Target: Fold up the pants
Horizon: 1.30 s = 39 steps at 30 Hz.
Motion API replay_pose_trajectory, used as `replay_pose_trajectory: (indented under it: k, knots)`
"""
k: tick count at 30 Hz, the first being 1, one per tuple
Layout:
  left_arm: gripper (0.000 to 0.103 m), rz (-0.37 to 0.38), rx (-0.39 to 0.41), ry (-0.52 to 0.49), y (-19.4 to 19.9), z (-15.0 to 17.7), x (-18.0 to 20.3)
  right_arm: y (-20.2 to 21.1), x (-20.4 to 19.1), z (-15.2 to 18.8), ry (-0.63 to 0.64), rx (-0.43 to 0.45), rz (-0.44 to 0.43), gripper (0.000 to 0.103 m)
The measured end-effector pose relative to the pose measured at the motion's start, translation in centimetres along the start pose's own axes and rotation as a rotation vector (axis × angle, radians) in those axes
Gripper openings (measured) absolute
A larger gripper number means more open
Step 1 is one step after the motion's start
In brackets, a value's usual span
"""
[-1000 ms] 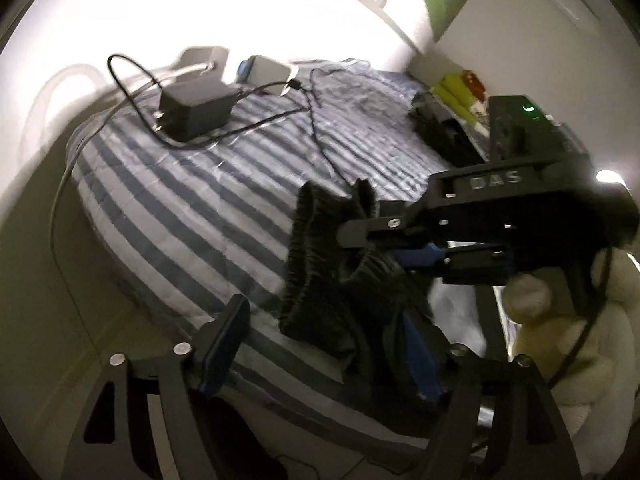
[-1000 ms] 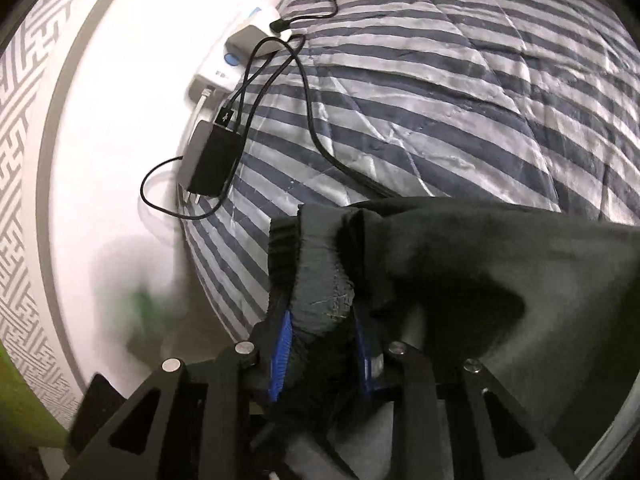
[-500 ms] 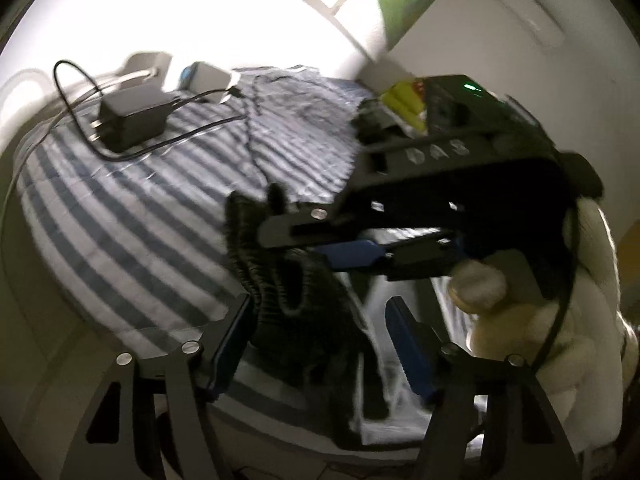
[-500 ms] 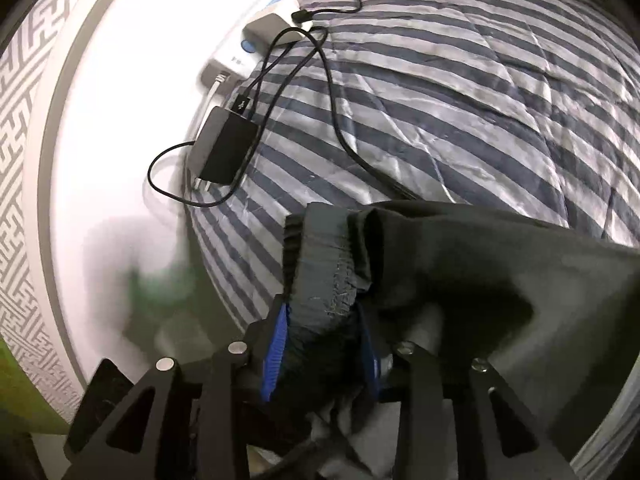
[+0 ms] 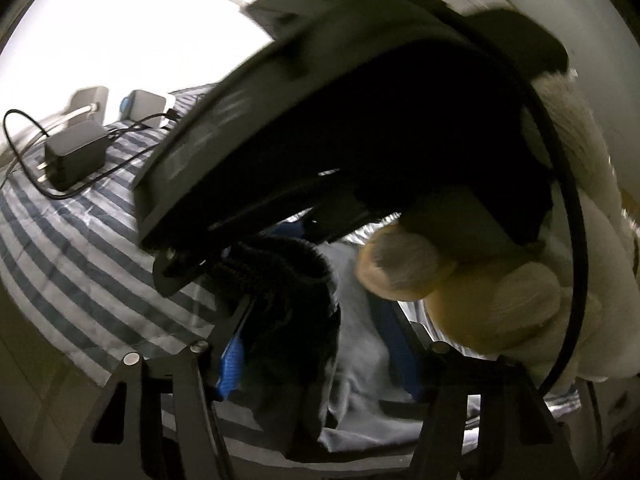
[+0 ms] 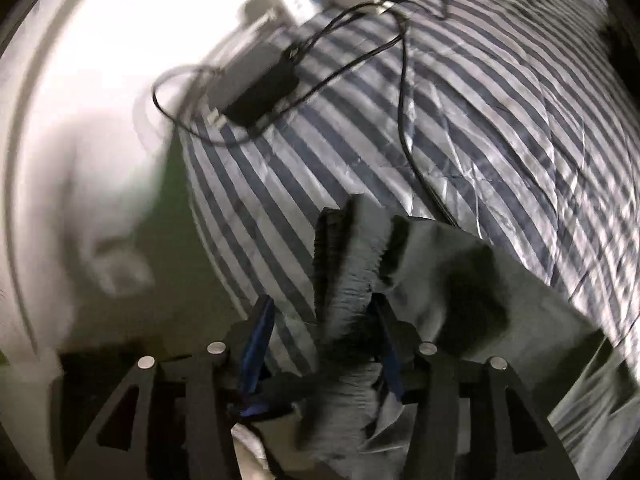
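Your left gripper point(image 5: 316, 344) is closing its jaws around the dark pants point(image 5: 288, 300), which are bunched at the near edge of the striped bed point(image 5: 80, 240). Your right gripper point(image 6: 324, 344) is opening, the waistband between its pads, touching the right pad only. A charger point(image 6: 260, 92) lies far left.

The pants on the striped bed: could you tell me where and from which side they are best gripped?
Probably the ribbed waistband of the pants, taken end-on from the bed's near edge: it stands bunched and thick between the fingers, firmer than the loose leg cloth.
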<state>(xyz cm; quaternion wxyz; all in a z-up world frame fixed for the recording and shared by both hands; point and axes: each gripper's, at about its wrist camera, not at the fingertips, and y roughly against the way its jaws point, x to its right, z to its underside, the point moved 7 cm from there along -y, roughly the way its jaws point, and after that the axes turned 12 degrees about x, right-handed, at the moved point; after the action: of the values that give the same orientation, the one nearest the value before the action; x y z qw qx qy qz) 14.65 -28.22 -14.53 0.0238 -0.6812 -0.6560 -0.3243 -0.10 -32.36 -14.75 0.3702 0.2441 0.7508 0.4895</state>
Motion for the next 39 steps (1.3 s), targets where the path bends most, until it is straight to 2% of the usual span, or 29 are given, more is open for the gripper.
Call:
replay_pose_trajectory:
  k: [3, 4, 5, 6, 8, 11, 14, 18, 22, 25, 28, 33, 35, 39]
  knots:
    - [0.06, 0.012, -0.026, -0.012, -0.4, 0.5, 0.4, -1.0, 1.3, 0.6, -0.027, -0.039, 0.026, 0.044]
    - [0.06, 0.013, -0.031, -0.017, -0.4, 0.6, 0.4, -1.2, 1.8, 0.7, -0.04, -0.035, 0.031, 0.038]
    - [0.06, 0.016, -0.04, -0.033, -0.1, 0.8, 0.5, -1.3, 2.4, 0.8, -0.051, -0.033, 0.042, 0.026]
    - [0.06, 0.018, -0.042, -0.04, 0.2, 0.9, 0.5, -1.3, 3.0, 0.9, -0.066, -0.021, 0.044, 0.019]
    - [0.06, 0.038, -0.027, -0.029, 1.5, 0.8, 0.2, -0.8, 3.9, 1.2, -0.094, -0.008, 0.012, 0.016]
    - [0.06, 0.017, 0.02, 0.018, 3.2, 0.0, -1.5, 0.4, 5.3, 2.0, -0.136, 0.038, -0.007, 0.015]
    - [0.06, 0.005, 0.04, 0.099, 4.3, -0.5, -3.6, 2.6, 7.0, 3.2, -0.232, 0.11, -0.082, 0.014]
    - [0.06, 0.017, 0.068, 0.051, 5.3, -1.6, -2.3, 6.7, 9.6, 4.9, -0.353, 0.202, -0.15, 0.014]
    - [0.061, 0.052, 0.044, 0.038, 5.1, -1.6, -0.3, 12.9, 11.1, 6.0, -0.446, 0.326, -0.201, 0.014]
    - [0.061, 0.063, 0.02, 0.004, 4.1, -1.7, 2.2, 17.9, 13.6, 8.8, -0.505, 0.423, -0.217, 0.014]
    - [0.061, 0.111, -0.018, -0.047, 3.1, -1.4, 5.9, 22.7, 17.6, 12.7, -0.578, 0.496, -0.204, 0.014]
    - [0.062, 0.196, -0.071, -0.163, 0.0, -0.7, 13.5, 30.6, 26.8, 20.7, -0.689, 0.59, -0.085, 0.014]
    - [0.062, 0.232, -0.092, -0.197, -1.5, 0.1, 16.8, 33.3, 30.4, 23.9, -0.733, 0.612, -0.054, 0.014]
    - [0.063, 0.321, -0.166, -0.279, -4.9, 2.7, 23.9, 37.8, 37.4, 30.4, -0.808, 0.633, 0.064, 0.014]
